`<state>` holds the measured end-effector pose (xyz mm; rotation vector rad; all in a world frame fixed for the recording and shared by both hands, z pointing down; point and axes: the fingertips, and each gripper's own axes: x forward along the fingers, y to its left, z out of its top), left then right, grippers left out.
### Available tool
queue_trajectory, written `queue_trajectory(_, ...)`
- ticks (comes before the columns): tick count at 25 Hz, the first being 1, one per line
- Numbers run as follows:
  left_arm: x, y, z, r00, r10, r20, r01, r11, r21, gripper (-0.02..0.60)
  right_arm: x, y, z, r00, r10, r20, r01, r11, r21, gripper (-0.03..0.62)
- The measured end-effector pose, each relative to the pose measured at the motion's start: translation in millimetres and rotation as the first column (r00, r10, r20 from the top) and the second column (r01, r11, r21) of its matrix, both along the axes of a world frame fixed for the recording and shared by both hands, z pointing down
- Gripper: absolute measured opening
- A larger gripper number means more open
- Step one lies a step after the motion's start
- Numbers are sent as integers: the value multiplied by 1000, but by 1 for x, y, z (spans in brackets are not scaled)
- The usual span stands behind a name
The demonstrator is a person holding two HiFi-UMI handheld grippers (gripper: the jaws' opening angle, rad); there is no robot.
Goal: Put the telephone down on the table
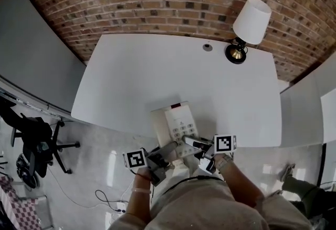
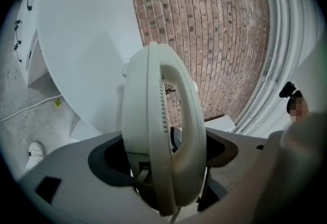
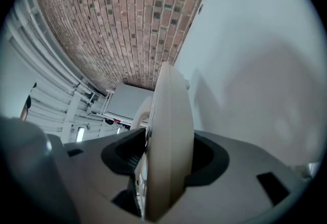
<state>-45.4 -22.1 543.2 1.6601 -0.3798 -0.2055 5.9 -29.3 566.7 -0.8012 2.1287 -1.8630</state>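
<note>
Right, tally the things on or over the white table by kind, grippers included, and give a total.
telephone: 1
lamp: 1
round grommet: 1
grippers: 2, the left gripper and the right gripper
Total: 5

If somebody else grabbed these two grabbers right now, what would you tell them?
The left gripper has its jaws shut on the telephone at the handset side. The right gripper has its jaws shut on the opposite edge. The telephone hangs between them at the near edge of the table.
Done: it is at the table.
Left: set it flat, then open both jaws.
</note>
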Motion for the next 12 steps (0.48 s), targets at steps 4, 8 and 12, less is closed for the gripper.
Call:
queue_trajectory(4,5,-19,2,999,-11,-32,11,1000,-24,380,2,-22,0,1000,17,-4,-17,1000,21,225)
queue_trajectory(8,5,-26,4,1000,-4,-25,3,999,-40,380,5,-25,4,999,48,-25,-49,998,-42,227)
queue_trajectory(12,10,-45,4,999,-14,-50,11,998,-63,379,6,-44,6,999,40,-27,-41,998,-46,229)
